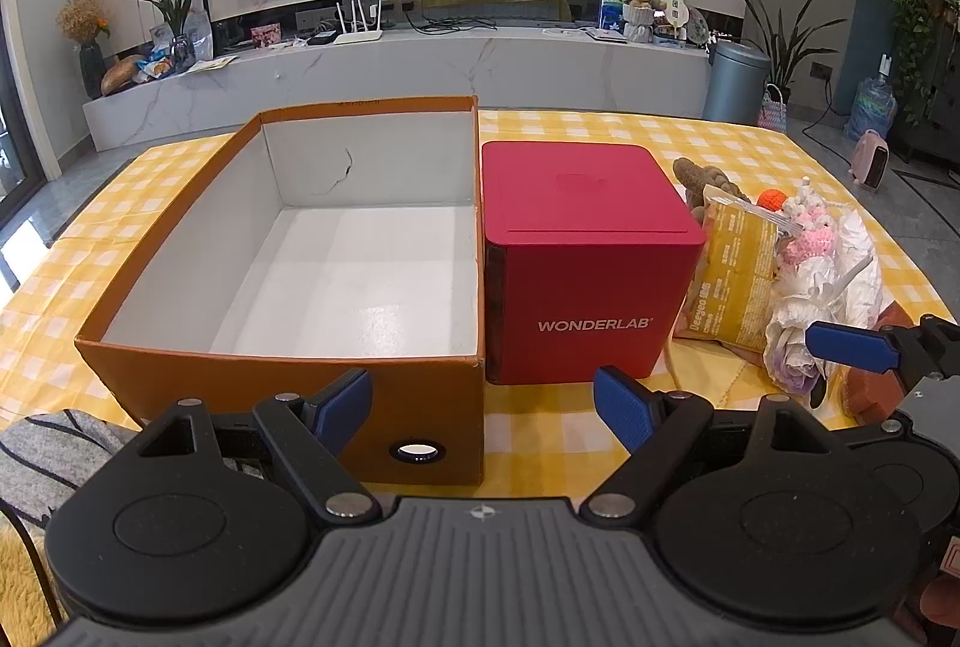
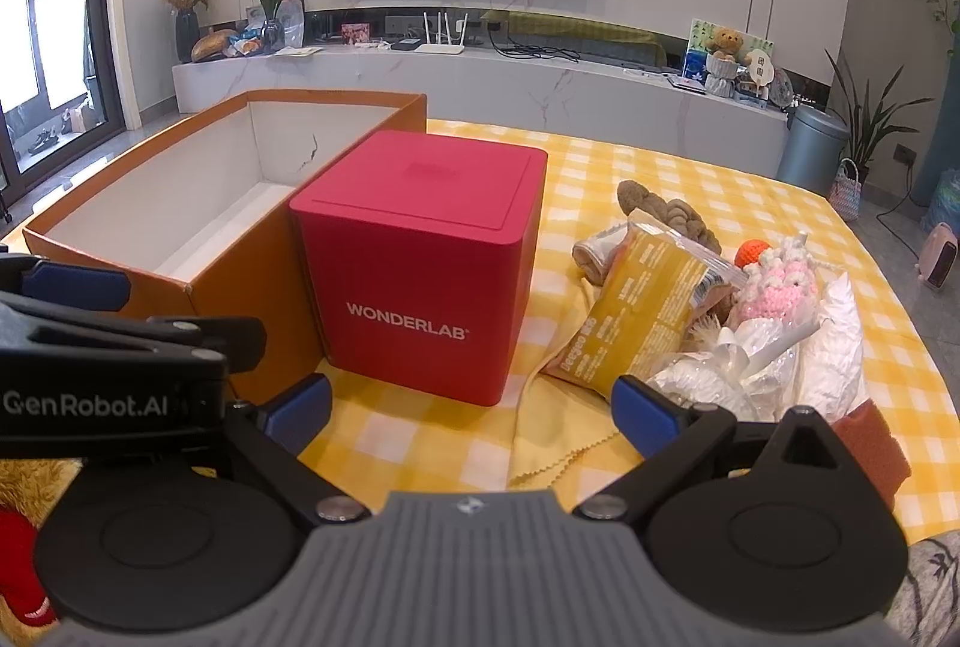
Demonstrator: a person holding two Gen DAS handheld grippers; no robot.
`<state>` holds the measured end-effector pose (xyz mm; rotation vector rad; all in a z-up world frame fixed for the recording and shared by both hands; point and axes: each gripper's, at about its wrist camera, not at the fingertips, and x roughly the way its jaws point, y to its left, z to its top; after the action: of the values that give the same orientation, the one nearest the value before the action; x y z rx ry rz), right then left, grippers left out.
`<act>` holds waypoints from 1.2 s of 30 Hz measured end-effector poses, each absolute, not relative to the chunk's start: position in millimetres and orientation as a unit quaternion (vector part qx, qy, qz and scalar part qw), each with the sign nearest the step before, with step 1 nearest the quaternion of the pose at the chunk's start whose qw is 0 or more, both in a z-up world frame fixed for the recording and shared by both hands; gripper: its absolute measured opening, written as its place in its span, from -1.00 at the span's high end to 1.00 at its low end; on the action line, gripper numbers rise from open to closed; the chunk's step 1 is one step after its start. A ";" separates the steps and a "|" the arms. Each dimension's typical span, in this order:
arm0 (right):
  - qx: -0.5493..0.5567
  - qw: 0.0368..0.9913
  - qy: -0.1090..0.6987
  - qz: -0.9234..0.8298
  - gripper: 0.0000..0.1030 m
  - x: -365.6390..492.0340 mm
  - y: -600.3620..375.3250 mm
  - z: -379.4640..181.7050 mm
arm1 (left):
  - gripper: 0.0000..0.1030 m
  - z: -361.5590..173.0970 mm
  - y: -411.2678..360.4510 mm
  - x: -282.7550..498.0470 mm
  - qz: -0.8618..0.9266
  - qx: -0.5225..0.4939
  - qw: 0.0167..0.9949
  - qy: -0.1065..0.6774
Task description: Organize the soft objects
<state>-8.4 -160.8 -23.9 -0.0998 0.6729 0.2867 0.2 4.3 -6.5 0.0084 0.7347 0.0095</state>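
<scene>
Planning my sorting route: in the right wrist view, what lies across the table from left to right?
Orange cardboard box → red WONDERLAB box → yellow snack packet → pink crochet toy → white wrapped bundle.

Matt red box [image 2: 420,263], cardboard box [image 1: 288,251], crinkly glossy snack packet [image 2: 642,317].

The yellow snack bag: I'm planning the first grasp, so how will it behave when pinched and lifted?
The snack bag looks puffed, so it is probably light and would give under the fingers. Its glossy film may be slippery; pinching the crimped end seam seems safer. It leans on the white wrapped bundle and pink crochet toy, so lifting it may shift them.
</scene>
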 end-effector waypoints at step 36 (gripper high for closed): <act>-0.018 0.960 0.280 0.024 -0.93 -11.8 -229.1 19.1 | -0.91 37.3 -27.9 18.8 -0.075 0.052 0.942 0.323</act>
<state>-11.8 -229.1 19.1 -0.0373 0.5668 0.0484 18.8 -27.9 37.3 0.1067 0.6592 -0.1527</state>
